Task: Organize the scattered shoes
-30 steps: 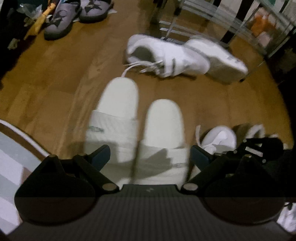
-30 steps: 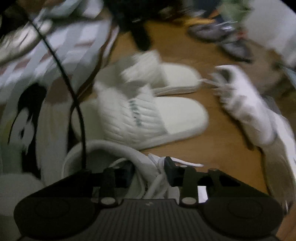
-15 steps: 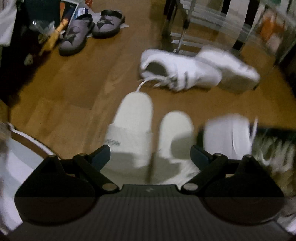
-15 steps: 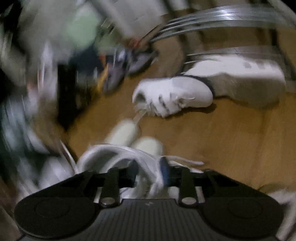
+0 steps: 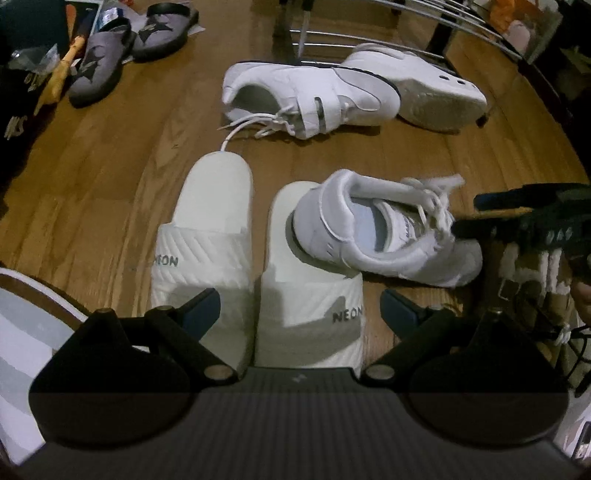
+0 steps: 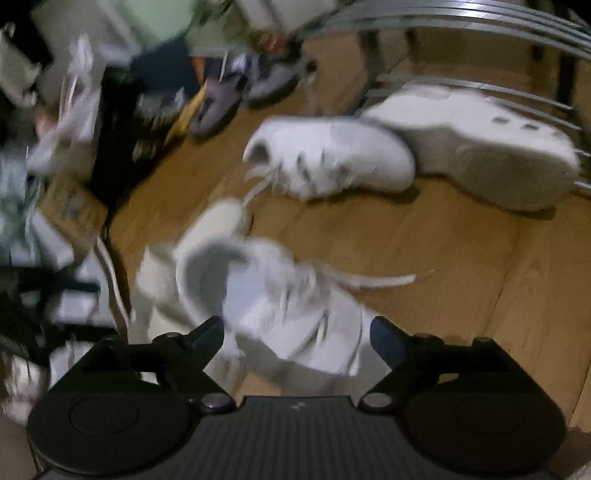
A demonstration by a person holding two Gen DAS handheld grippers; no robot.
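Two white "NEON" slippers [image 5: 207, 236] lie side by side on the wood floor, just ahead of my open, empty left gripper [image 5: 300, 308]. A white laced sneaker [image 5: 384, 236] lies with its heel on the right slipper [image 5: 314, 306]. It also shows blurred in the right wrist view [image 6: 295, 314], below my open right gripper [image 6: 297, 338], whose fingers stand apart on either side of it. The right gripper's black fingers [image 5: 517, 218] show by the sneaker's laces in the left wrist view. Two more white sneakers lie farther off, one upright [image 5: 314, 96], one on its side [image 5: 424, 88].
A metal shoe rack [image 5: 406, 29] stands at the far right behind the sneakers. Grey clogs [image 5: 125, 48] and dark clutter sit at the far left. A striped rug edge [image 5: 22, 325] is at the near left. Cables and white fabric lie at the right.
My right gripper carried the laced sneaker to the right of the slippers, then opened; the sneaker now lies with its heel on the right slipper. The left gripper rose slightly.
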